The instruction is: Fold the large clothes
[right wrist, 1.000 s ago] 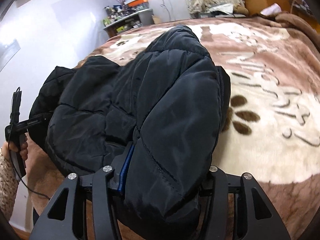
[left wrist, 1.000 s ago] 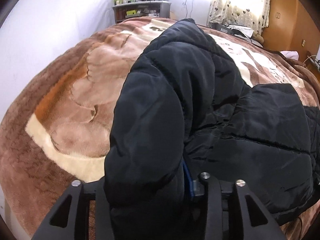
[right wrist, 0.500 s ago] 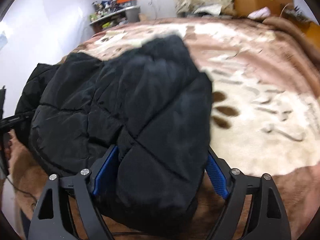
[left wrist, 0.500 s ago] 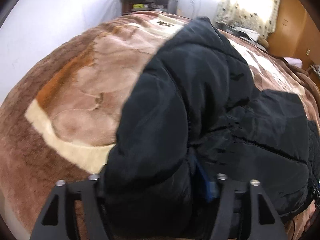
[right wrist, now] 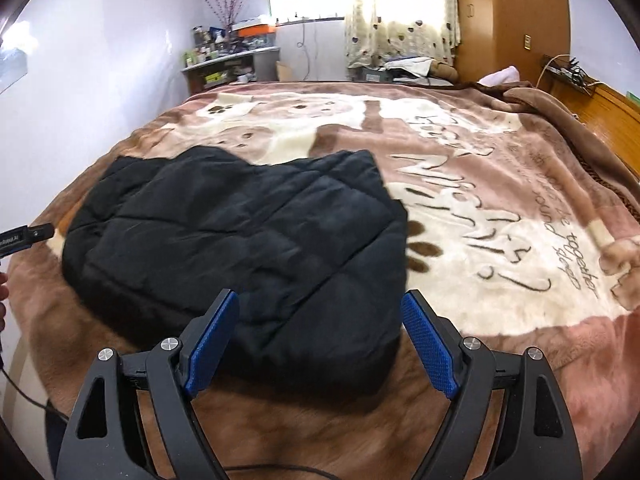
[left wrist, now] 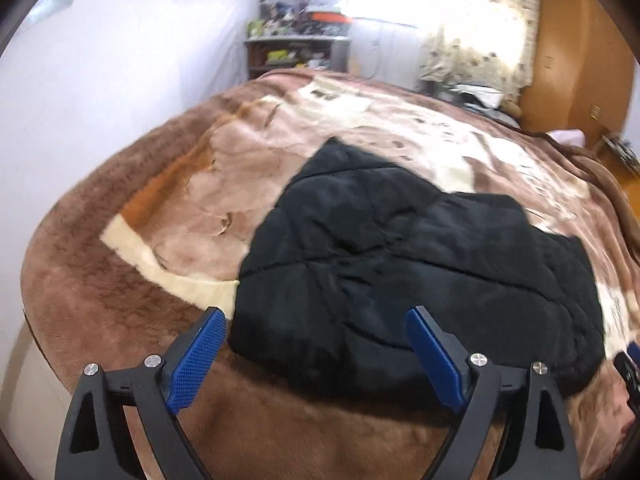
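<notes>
A black quilted puffer jacket (left wrist: 420, 256) lies folded in a flat bundle on the brown patterned blanket (left wrist: 168, 216) of a bed. It also shows in the right wrist view (right wrist: 240, 240). My left gripper (left wrist: 316, 320) is open and empty, its blue pads just short of the jacket's near edge. My right gripper (right wrist: 320, 304) is open and empty, its jaws wide apart either side of the jacket's near corner, slightly above it. The left gripper's tip (right wrist: 24, 236) shows at the left edge of the right wrist view.
The blanket (right wrist: 500, 200) covers the whole bed, with white lettering to the right of the jacket. A cluttered shelf (right wrist: 232, 60) and curtained window (right wrist: 400, 12) stand beyond the far edge. A wooden wardrobe (right wrist: 512, 20) is at the back right. A white wall (left wrist: 100, 80) runs along the left.
Both grippers let go of the jacket and opened wide. They pulled back toward the bed's near edge. The jacket dropped from a raised hump into a flat folded bundle.
</notes>
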`<action>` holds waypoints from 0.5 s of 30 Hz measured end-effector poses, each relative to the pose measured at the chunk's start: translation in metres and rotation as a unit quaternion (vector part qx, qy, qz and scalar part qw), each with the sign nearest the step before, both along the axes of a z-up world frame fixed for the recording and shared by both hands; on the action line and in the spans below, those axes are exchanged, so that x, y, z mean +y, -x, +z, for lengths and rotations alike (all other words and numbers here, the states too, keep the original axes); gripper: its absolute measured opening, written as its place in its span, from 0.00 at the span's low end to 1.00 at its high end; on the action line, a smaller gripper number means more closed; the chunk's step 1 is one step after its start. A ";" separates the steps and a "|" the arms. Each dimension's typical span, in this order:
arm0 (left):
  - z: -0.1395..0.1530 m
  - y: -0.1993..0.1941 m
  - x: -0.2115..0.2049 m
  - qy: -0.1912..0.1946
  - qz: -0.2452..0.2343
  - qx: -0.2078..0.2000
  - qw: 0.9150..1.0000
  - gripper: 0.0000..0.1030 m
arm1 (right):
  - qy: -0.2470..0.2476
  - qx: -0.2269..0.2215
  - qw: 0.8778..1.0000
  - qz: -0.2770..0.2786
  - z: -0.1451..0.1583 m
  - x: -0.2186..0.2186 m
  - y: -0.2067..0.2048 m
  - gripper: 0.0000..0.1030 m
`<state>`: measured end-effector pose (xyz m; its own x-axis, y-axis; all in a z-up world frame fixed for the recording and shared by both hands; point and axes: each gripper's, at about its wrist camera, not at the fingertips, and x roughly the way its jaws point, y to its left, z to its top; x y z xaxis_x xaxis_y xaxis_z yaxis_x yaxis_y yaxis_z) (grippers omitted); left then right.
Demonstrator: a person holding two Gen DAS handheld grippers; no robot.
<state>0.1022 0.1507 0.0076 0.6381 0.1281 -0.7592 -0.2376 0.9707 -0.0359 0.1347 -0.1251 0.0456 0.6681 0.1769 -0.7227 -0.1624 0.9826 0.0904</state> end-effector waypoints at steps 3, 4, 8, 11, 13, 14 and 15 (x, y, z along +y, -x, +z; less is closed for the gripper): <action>0.008 0.020 -0.017 -0.003 -0.011 -0.006 1.000 0.89 | -0.017 0.005 1.000 0.002 0.007 0.010 0.016 0.81; 0.009 0.027 -0.024 -0.005 -0.015 -0.006 1.000 0.89 | -0.016 0.010 1.000 -0.001 0.009 0.014 0.021 0.81; 0.011 0.052 -0.050 -0.010 -0.029 -0.007 1.000 0.89 | -0.021 0.002 1.000 0.004 0.017 0.025 0.043 0.81; 0.012 0.067 -0.065 -0.016 -0.037 -0.010 0.999 0.89 | -0.016 -0.001 1.000 0.005 0.022 0.032 0.055 0.81; 0.013 0.075 -0.073 -0.019 -0.043 -0.015 0.999 0.89 | -0.020 -0.007 1.000 0.007 0.026 0.035 0.063 0.81; 0.015 0.079 -0.077 -0.018 -0.045 -0.019 0.999 0.89 | -0.018 -0.007 1.000 0.005 0.027 0.036 0.065 0.81; 0.015 0.082 -0.080 -0.017 -0.048 -0.021 0.998 0.89 | -0.018 -0.008 1.000 0.005 0.027 0.037 0.068 0.81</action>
<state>0.0198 0.0705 0.0227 0.6795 0.0899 -0.7281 -0.1426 0.9897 -0.0109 0.0668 -0.0879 0.0730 0.6778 0.2100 -0.7046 -0.1740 0.9769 0.1238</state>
